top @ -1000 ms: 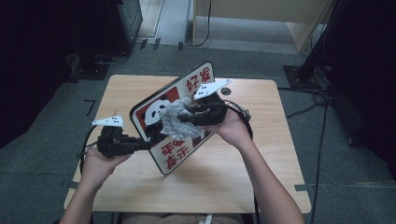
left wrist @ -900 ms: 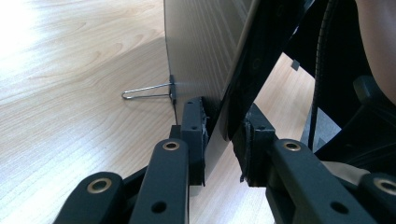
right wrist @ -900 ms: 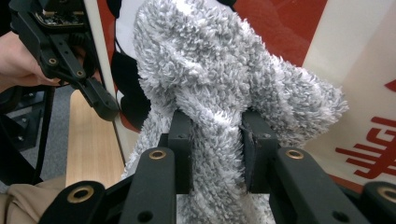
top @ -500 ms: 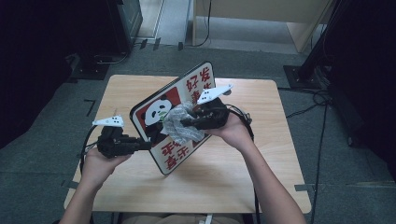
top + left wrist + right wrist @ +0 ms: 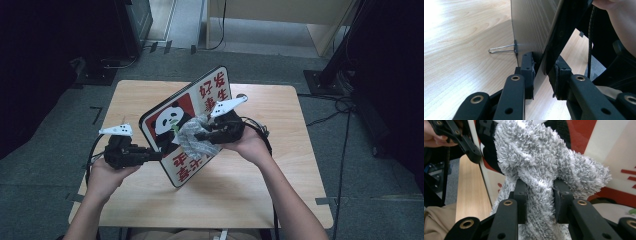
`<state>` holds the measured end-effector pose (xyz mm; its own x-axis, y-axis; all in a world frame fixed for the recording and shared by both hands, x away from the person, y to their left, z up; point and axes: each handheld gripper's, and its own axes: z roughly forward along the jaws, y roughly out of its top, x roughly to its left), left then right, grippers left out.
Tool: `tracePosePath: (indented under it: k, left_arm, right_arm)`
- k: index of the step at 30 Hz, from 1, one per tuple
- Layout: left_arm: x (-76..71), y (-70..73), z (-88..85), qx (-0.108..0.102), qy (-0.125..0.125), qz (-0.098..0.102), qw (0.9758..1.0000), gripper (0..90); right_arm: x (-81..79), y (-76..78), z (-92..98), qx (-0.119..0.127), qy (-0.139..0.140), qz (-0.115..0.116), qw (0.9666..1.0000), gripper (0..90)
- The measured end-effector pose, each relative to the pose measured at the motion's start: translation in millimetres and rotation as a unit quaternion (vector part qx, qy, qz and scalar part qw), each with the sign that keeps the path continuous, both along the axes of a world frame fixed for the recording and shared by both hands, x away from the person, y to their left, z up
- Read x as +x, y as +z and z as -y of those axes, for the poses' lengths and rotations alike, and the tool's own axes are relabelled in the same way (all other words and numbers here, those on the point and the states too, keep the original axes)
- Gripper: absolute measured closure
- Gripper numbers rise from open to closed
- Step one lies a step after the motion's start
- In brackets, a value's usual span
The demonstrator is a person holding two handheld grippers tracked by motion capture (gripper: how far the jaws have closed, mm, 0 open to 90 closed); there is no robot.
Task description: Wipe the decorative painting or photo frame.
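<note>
A white sign board [image 5: 200, 100] with a panda picture and red characters stands tilted over the table. My left gripper [image 5: 156, 155] is shut on its lower left edge; in the left gripper view the pads [image 5: 527, 67] clamp the board's thin edge [image 5: 541, 50]. My right gripper [image 5: 200, 136] is shut on a fluffy grey cloth [image 5: 192, 140] that lies against the board's printed face below the panda. In the right gripper view the grey cloth [image 5: 536, 162] bulges out between the jaws, with the board's red and white face [image 5: 609, 152] behind it.
The wooden table [image 5: 250, 200] has bare room in front and to the right. A wire clip [image 5: 501, 48] sticks out from the board's back. Cables [image 5: 345, 105] lie on the floor at the right, and dark equipment stands at the far left.
The right gripper with the cloth has slid a little down the board's face. The left gripper and the board have stayed where they were.
</note>
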<state>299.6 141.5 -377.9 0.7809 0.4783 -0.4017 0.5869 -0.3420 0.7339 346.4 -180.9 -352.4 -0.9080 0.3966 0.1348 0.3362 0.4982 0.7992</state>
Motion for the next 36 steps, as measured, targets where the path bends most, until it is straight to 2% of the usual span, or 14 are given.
tracePosePath:
  k: [29,36]
  left_arm:
    - [0.3,-0.3,-0.2,-0.001,-0.004,-0.003,1.0,74.7]
    - [0.5,-0.3,-0.2,-0.003,-0.004,-0.005,1.0,74.6]
  right_arm:
    - [-3.8,-39.1,5.8,-0.015,0.007,-0.023,0.9996,69.5]
    - [-5.9,-48.9,6.1,-0.03,0.005,-0.028,0.9991,69.4]
